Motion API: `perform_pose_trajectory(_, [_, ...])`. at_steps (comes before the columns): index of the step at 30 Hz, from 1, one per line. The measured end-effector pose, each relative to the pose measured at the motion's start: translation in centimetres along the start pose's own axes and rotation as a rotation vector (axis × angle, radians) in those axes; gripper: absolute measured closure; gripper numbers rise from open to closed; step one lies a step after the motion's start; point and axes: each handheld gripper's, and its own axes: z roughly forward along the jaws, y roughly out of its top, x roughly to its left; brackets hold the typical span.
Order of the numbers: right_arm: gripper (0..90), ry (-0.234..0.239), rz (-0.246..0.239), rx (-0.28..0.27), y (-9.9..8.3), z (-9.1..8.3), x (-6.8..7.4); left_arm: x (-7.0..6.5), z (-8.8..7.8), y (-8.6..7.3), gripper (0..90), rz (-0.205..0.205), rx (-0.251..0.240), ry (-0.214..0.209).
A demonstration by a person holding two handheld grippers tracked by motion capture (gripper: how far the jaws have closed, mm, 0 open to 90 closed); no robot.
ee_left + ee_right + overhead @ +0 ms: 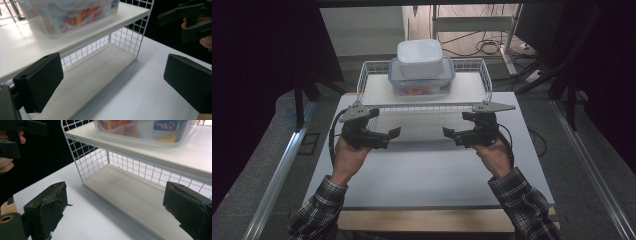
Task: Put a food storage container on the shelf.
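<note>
High view, left hand-held gripper (396,132), right hand-held gripper (447,132), facing inward

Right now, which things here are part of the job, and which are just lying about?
Part of the job:
wire shelf
clear box on its top board
white box stacked on the clear one
left gripper and right gripper, both open, holding nothing

Lying about:
cables on the floor behind

"LOCK & LOCK" label, clear container (150,130) (blue sticker)
</note>
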Motion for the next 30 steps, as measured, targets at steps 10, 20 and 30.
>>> perform_pose_trajectory(10, [4.3, 0.001, -0.018, -0.005, -1.5, -0.5, 0.2, -0.5, -0.6, -2.3, 2.7, 0.01, 0.004, 0.02])
perform_pose_trajectory(20, [1.7, -0.01, -0.032, 0.004, -3.1, -1.1, 0.5, -1.7, -1.1, -4.4, 2.9, 0.015, -0.003, 0.019])
perform_pose_trajectory(30, [0.5, -0.007, -0.044, 0.016, -4.0, -1.5, 1.0, -2.0, -1.5, -6.6, 3.0, -0.005, 0.017, 0.022])
